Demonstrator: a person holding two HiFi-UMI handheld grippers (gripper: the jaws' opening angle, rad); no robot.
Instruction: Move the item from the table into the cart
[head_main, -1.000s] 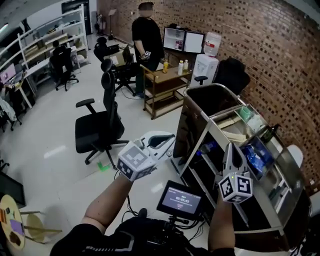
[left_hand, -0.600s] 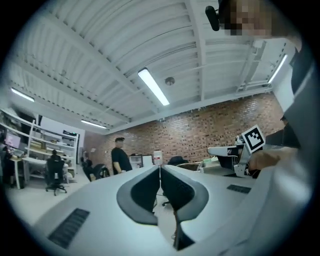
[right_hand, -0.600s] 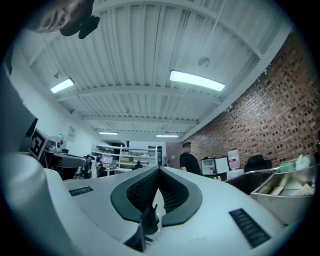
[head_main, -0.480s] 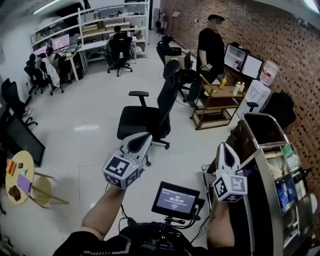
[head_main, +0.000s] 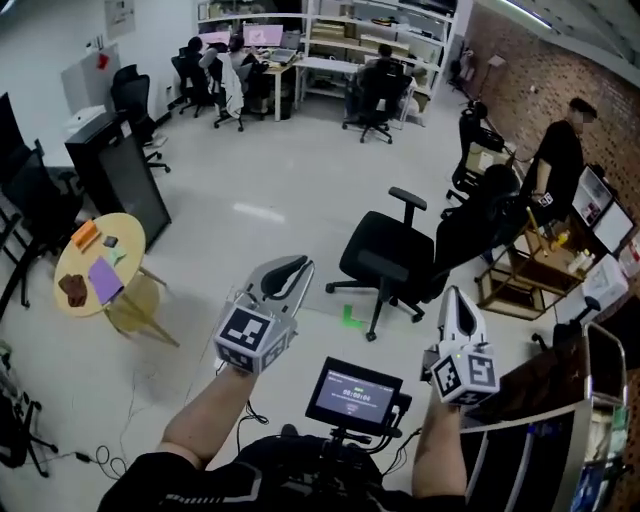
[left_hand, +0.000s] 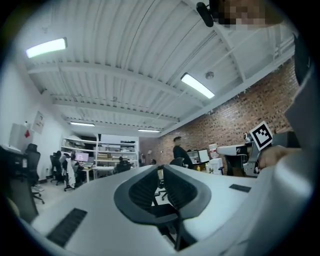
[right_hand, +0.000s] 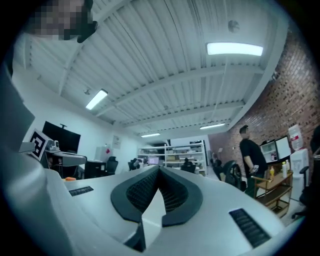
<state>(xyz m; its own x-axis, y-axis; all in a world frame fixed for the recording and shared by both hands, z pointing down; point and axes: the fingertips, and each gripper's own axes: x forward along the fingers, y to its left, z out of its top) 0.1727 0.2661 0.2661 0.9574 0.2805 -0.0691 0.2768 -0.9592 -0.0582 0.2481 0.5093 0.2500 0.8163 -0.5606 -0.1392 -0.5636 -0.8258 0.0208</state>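
While the left gripper (head_main: 289, 266) has just been opening, empty, and the right gripper (head_main: 455, 296) is closed, a purple item (head_main: 105, 280) lies lengthwise toward the table's (head_main: 131, 240) near edge; a chair (head_main: 385, 265) stands near the cart (head_main: 590, 400).

A round yellow wooden table (head_main: 128, 240) bearing small items (head_main: 103, 278) stands at far left, well apart from the metal-framed cart (head_main: 540, 418) at lower right. A black swivel office chair (head_main: 385, 262) stands between them.
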